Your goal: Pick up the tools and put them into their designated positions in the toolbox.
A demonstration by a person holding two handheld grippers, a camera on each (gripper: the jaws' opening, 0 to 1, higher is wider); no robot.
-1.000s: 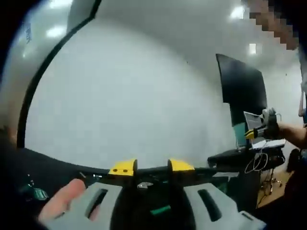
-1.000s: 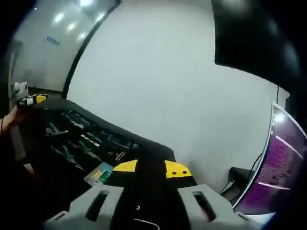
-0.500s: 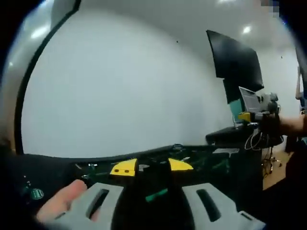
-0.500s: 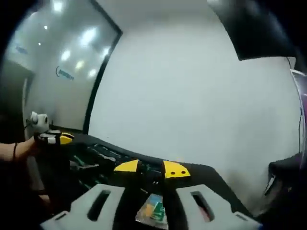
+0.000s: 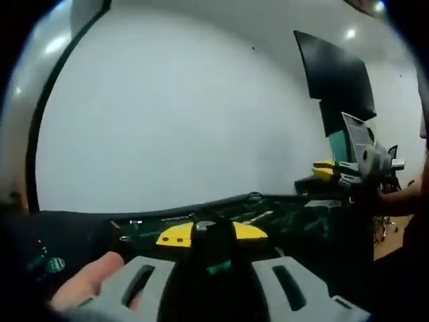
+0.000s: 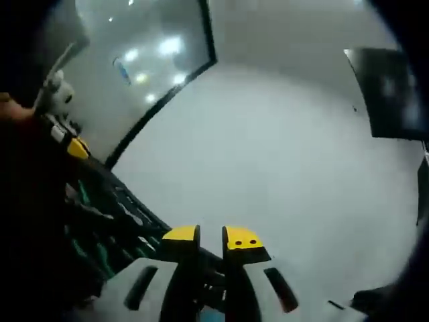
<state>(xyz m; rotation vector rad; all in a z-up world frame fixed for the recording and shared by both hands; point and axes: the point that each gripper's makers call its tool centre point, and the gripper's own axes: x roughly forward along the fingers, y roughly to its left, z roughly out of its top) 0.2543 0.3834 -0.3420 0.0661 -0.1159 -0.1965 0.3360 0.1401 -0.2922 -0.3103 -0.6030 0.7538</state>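
Two hand-held grippers are raised over one open toolbox (image 5: 281,218). In the left gripper view the left hand-held gripper (image 5: 210,233) has its jaws clenched on a dark, green-marked tool, probably a handle; the toolbox lies just ahead and below, its long axis crosswise. The right hand-held gripper (image 6: 210,237) has jaws nearly closed, content unclear. Green-handled tools (image 6: 100,228) fill rows, too blurred to count

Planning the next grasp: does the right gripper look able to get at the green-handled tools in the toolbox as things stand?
Probably not yet. The right gripper has its jaws nearly together, angled at the wall, and the green-handled tools lie off to its left in the toolbox. Nothing visibly blocks a swing over.
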